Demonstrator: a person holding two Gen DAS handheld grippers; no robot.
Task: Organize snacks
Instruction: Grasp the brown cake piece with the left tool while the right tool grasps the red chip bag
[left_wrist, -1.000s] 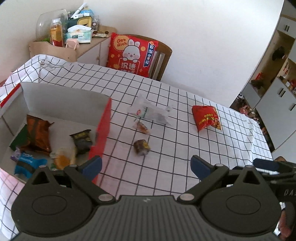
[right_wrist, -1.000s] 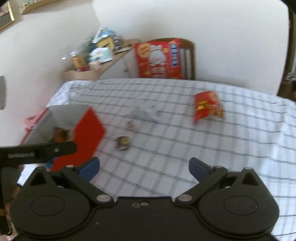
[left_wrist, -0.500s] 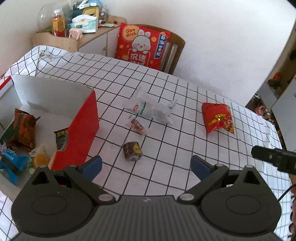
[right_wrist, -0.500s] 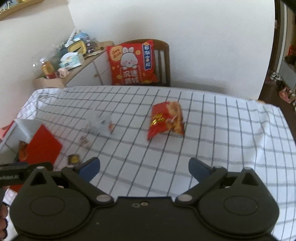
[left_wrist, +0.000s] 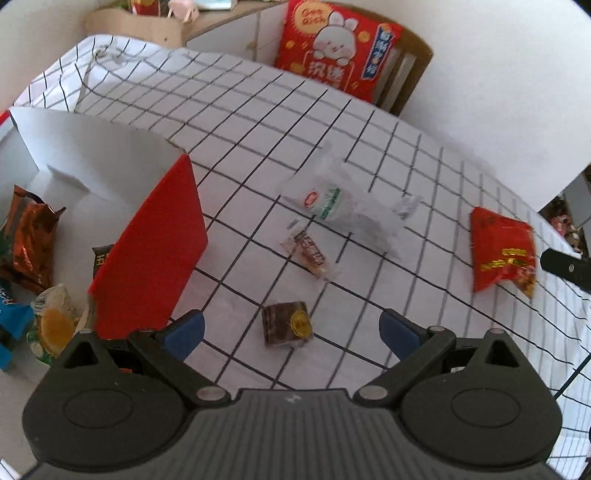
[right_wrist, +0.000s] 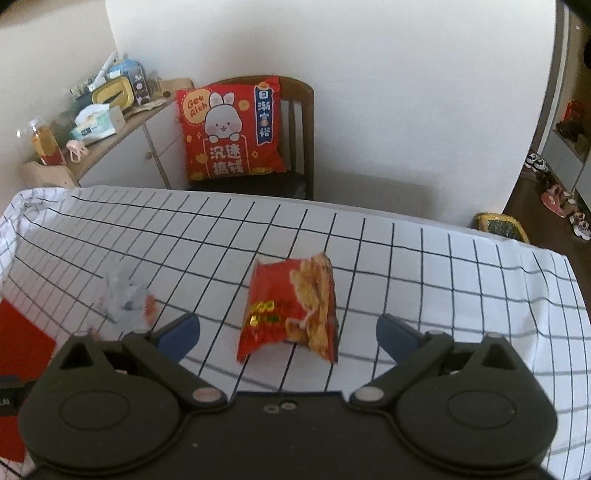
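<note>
Checked tablecloth (right_wrist: 424, 258); red snack bag (right_wrist: 288, 314) between spread jaws.

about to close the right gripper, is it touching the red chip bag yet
Apart. The right wrist view shows the red chip bag lying between the open fingers of the right gripper, with bare tablecloth on both sides.

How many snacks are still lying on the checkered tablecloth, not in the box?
4: brown square snack nearest the left gripper, small wrapped bar behind it, clear white packet farther back, red chip bag before the right gripper.
</note>
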